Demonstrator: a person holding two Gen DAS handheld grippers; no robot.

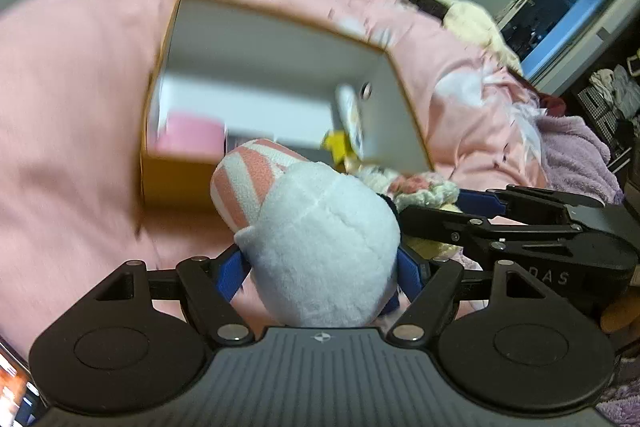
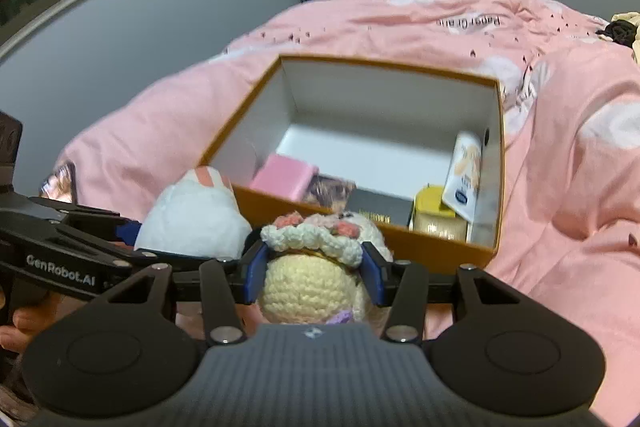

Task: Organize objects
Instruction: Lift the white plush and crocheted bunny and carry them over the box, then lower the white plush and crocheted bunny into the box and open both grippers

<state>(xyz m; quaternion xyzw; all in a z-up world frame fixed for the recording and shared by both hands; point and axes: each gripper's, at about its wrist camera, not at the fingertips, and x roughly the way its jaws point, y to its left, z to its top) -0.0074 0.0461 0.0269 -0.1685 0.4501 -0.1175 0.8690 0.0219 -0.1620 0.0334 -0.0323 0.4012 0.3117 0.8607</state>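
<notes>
L gripper (image 1: 320, 263) fingers grip the white plush (image 1: 320, 247); R gripper (image 2: 314, 267) fingers grip the crochet doll (image 2: 310, 287), both just short of the box (image 2: 256, 99) on the bed (image 2: 560, 187). Carry each over the near wall w/o snagging, release into bare floor area, clear of items inside.

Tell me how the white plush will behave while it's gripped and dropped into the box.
The white plush looks soft and light, so it will probably squash between the left gripper's fingers. Its fuzzy fabric should resist slipping. Dropped in the box, it would likely land softly without rolling far.
</notes>
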